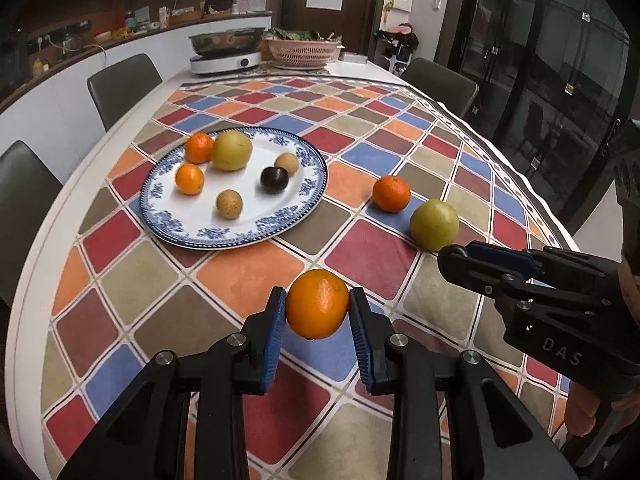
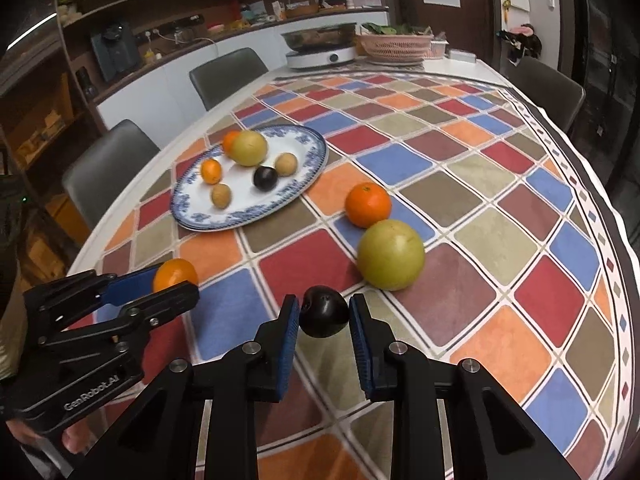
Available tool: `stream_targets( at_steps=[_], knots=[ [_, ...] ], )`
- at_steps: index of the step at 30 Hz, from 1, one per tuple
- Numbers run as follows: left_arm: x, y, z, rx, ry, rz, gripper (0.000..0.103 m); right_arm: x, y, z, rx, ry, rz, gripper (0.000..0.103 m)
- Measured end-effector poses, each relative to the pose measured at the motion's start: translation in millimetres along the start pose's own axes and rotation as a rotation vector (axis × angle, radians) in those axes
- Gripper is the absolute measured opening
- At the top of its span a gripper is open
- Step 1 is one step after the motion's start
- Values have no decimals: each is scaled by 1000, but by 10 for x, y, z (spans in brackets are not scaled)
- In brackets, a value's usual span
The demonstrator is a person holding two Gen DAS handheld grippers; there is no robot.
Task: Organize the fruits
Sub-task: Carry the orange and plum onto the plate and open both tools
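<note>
- The left gripper (image 1: pixel 318 306) is closed on an orange (image 1: pixel 318 304): both blue pads (image 1: pixel 276 334) press its sides, and it sits between the fingertips above the tablecloth (image 1: pixel 248 268), near the table's near edge.
- In the right wrist view the same orange (image 2: pixel 176 274) shows beyond the left gripper (image 2: pixel 160 284), toward the table's left edge.
- The right gripper (image 2: pixel 324 312) is closed to a narrow gap on a dark plum (image 2: pixel 324 311), gripped between its pads (image 2: pixel 290 340) over the cloth; whether the plum touches the cloth cannot be told.
- In the left wrist view the right gripper (image 1: pixel 452 258) comes in from the right; the plum is hidden there.
- A blue-rimmed plate (image 1: pixel 280 224) lies toward the table's left edge, around the middle of its length.
- The plate carries two small oranges (image 1: pixel 190 178), a yellow-green fruit (image 1: pixel 232 150) touching the farther orange, two small brown fruits (image 1: pixel 229 204) and a second dark plum (image 1: pixel 274 178).
- A tangerine (image 2: pixel 368 205) lies on the cloth right of the plate, well apart from it.
- A large green fruit (image 2: pixel 391 254) lies just beside the tangerine, nearer the near edge, close to the right gripper's tips.
- At the table's far edge stand a cooker with a steel pot (image 1: pixel 226 40) and a pink basket (image 1: pixel 304 50) of greens.
</note>
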State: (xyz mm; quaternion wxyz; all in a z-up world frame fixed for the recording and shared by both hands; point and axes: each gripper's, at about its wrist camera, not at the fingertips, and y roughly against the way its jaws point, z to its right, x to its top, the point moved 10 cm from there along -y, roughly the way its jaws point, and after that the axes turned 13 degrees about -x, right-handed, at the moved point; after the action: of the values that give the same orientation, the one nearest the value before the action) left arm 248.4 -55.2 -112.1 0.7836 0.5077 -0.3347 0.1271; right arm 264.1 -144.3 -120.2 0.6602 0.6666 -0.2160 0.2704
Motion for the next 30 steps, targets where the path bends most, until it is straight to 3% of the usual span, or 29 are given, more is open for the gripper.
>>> stream_targets(
  at_steps=[20,30],
  knots=[
    [330,675,-380,98,-7,139,32,582,498,-590,60,112,167,27],
    [500,609,-676,119,-6,136,32,751,336,-920,91,202,154,27]
  ],
)
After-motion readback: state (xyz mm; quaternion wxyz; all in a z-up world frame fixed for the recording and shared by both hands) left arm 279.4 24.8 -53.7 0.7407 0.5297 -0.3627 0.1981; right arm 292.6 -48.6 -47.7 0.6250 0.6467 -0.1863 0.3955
